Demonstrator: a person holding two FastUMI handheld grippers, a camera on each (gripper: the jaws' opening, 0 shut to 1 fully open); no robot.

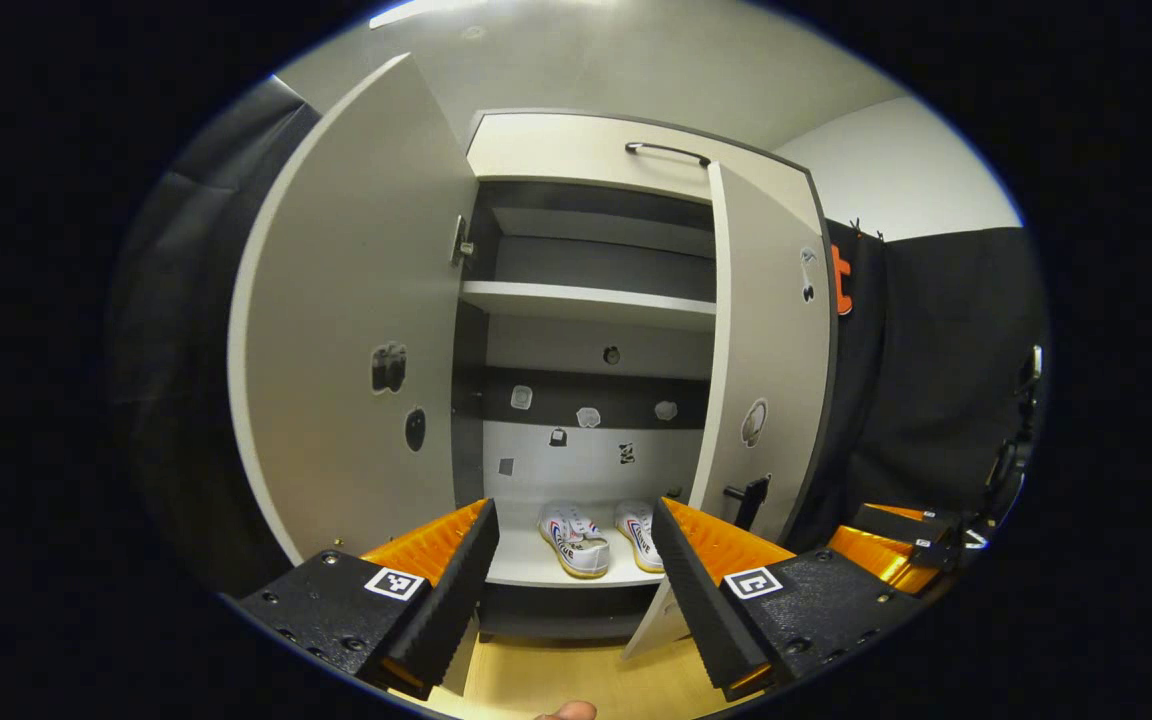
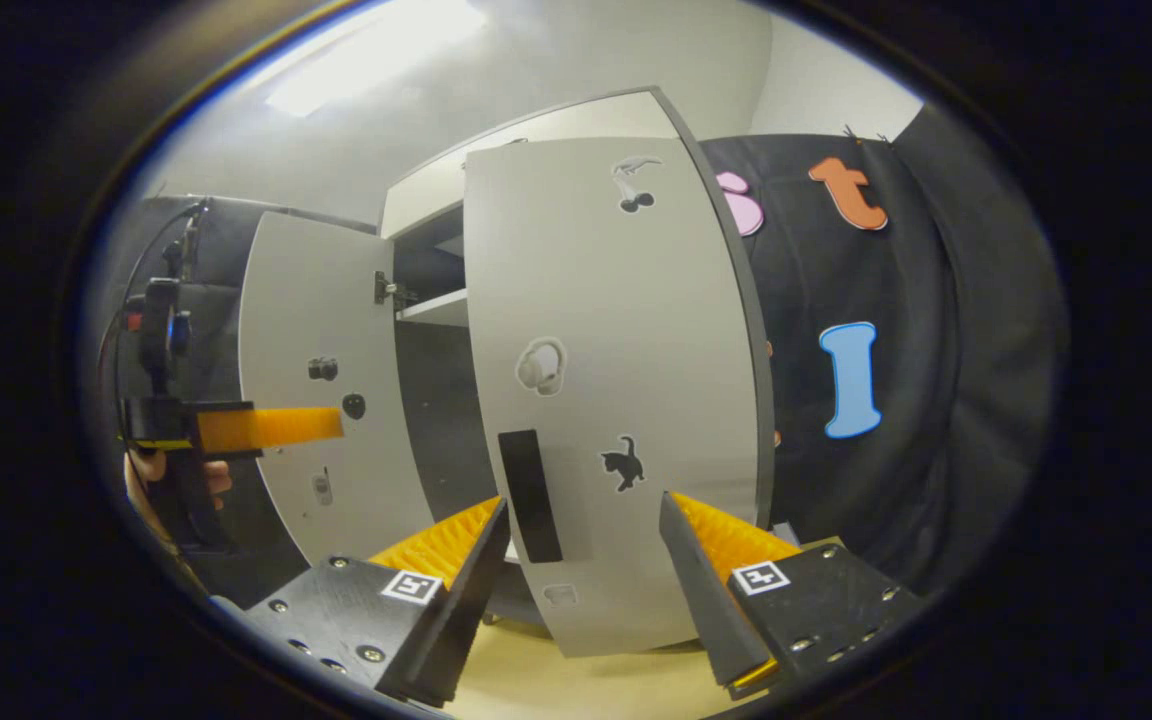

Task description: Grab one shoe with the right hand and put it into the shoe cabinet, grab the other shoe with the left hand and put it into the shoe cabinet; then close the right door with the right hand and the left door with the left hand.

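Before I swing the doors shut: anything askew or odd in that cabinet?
Nothing stands out. Both shoes sit side by side on the bottom shelf. The left door and right door hang open, undamaged; both grippers are open.

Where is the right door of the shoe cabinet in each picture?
Left gripper view: the right door stands right of centre, partly open, beside the shoes.
Right gripper view: it fills the middle, its black handle low down.
Shared landmark: the left door, open.

Black gripper [image 1: 571, 580] bodies, orange ribbed fingers [image 1: 436, 540], square tags, screws
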